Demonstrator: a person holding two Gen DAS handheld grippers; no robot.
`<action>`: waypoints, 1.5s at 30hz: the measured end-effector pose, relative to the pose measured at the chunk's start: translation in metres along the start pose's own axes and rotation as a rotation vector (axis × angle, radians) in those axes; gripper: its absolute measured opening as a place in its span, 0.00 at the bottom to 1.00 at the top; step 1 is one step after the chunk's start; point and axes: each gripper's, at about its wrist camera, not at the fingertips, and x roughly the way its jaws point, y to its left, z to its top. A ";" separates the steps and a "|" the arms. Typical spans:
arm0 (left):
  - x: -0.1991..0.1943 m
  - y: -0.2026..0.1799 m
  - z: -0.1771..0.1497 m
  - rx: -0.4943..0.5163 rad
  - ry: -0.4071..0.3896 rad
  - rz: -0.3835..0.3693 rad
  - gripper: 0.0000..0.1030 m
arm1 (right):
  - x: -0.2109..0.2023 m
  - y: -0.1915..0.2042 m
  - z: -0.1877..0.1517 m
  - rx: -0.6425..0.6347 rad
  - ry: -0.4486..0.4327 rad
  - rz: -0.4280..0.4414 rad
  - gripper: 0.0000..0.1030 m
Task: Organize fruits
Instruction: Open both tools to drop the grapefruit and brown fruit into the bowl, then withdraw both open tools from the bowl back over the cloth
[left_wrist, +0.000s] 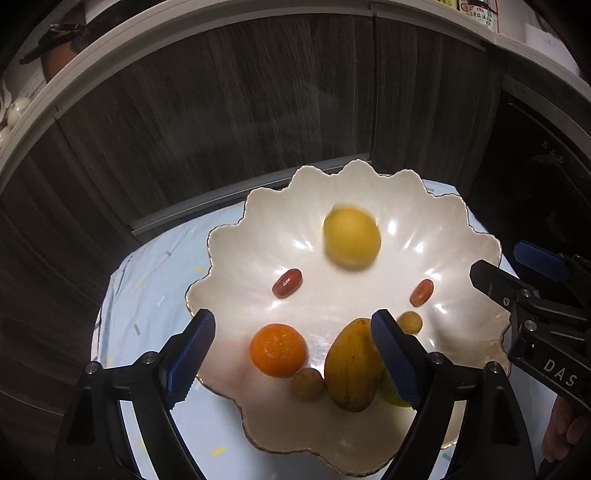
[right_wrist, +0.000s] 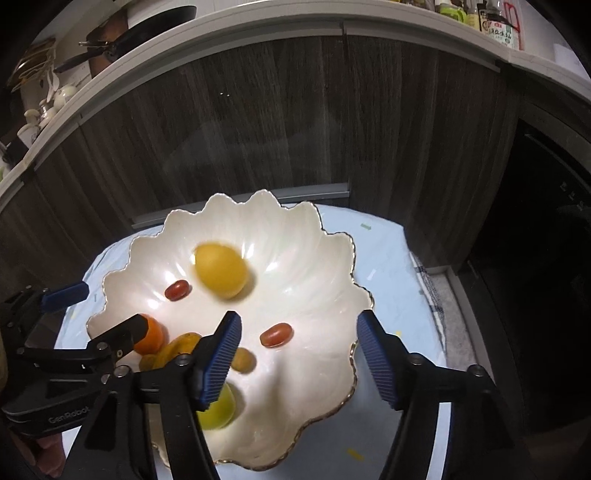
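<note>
A white scalloped bowl (left_wrist: 258, 229) (right_wrist: 314, 280) sits on a pale blue cloth. In it lie a blurred yellow lemon (left_wrist: 351, 238) (right_wrist: 221, 270), an orange tangerine (left_wrist: 278, 350) (right_wrist: 149, 338), a yellow mango (left_wrist: 351, 365) (right_wrist: 177, 349), two red grape tomatoes (left_wrist: 287, 283) (left_wrist: 422, 292) (right_wrist: 177, 290) (right_wrist: 276, 334), two small brown longans (left_wrist: 307, 384) (left_wrist: 410, 322) (right_wrist: 243, 360) and a green fruit (right_wrist: 218, 410), partly hidden. My left gripper (left_wrist: 293, 356) is open and empty over the bowl's near side. My right gripper (right_wrist: 297, 360) is open and empty over the bowl's right part.
The blue cloth (left_wrist: 147, 295) (right_wrist: 388, 258) covers a small table that ends close around the bowl. Dark wood cabinet doors (left_wrist: 221, 110) stand behind. A shelf above holds bottles (right_wrist: 498, 26) and a pan (right_wrist: 140, 29). A dark appliance (right_wrist: 546, 258) stands at the right.
</note>
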 end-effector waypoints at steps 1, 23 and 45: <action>-0.001 0.000 0.000 0.000 0.000 0.000 0.86 | -0.002 0.000 0.000 0.000 -0.003 -0.003 0.69; -0.071 0.002 -0.014 0.042 -0.071 -0.001 0.88 | -0.071 0.008 -0.011 0.026 -0.075 -0.042 0.70; -0.119 0.013 -0.054 0.107 -0.095 -0.052 0.88 | -0.122 0.036 -0.049 0.053 -0.084 -0.078 0.70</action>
